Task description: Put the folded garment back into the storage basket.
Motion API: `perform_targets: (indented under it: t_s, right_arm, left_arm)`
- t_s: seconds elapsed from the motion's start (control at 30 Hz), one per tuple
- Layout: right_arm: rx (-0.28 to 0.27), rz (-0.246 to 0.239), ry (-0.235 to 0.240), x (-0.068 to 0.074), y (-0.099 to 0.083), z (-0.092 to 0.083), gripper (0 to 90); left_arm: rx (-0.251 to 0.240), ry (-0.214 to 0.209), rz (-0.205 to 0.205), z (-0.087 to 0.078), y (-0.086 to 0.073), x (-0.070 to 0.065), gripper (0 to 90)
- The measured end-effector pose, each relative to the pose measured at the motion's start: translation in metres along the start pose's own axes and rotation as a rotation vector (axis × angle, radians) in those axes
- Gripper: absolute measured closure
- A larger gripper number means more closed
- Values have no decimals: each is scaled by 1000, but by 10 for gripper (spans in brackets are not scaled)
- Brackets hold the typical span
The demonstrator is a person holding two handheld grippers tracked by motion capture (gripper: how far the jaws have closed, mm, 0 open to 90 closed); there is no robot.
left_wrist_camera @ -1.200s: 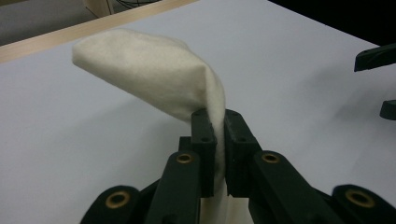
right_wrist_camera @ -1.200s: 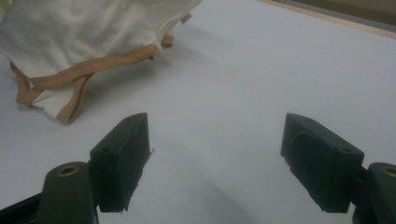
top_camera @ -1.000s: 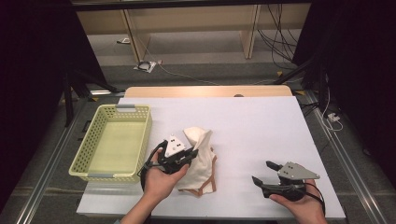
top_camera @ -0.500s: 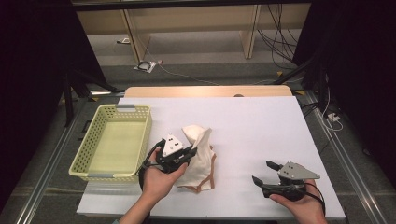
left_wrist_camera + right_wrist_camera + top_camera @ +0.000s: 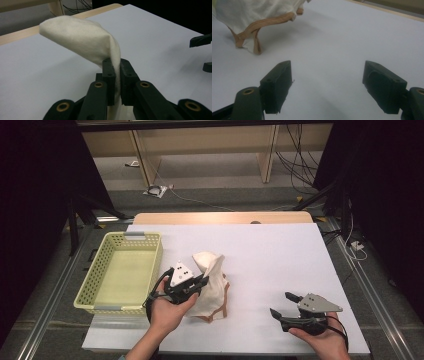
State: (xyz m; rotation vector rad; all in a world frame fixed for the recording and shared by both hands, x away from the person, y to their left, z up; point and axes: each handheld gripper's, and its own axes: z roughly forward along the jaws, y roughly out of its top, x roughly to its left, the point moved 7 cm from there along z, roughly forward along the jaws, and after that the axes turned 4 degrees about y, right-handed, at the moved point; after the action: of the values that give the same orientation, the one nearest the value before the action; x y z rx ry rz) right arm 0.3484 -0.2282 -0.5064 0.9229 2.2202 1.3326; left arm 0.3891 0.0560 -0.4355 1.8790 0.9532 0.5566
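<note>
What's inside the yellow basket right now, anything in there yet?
The yellow basket shows a bare floor, nothing in it. The near wall hides a strip of floor behind it. The cream cloth is outside on the white table, pinched by the left gripper.

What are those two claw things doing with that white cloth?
A person holds a gripper in each hand at a white table. The left gripper is pinched shut on a fold of the cream cloth, lifting part of it beside the yellow basket. The right gripper waits open over bare table, holding nothing.
</note>
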Motion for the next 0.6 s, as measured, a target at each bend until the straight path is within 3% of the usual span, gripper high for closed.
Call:
perform_targets:
  t_s: [0.6]
  right_arm:
    - [0,0,-2,0,0,0,242]
  left_arm:
    - [-11,7,-5,-3,3,5,838]
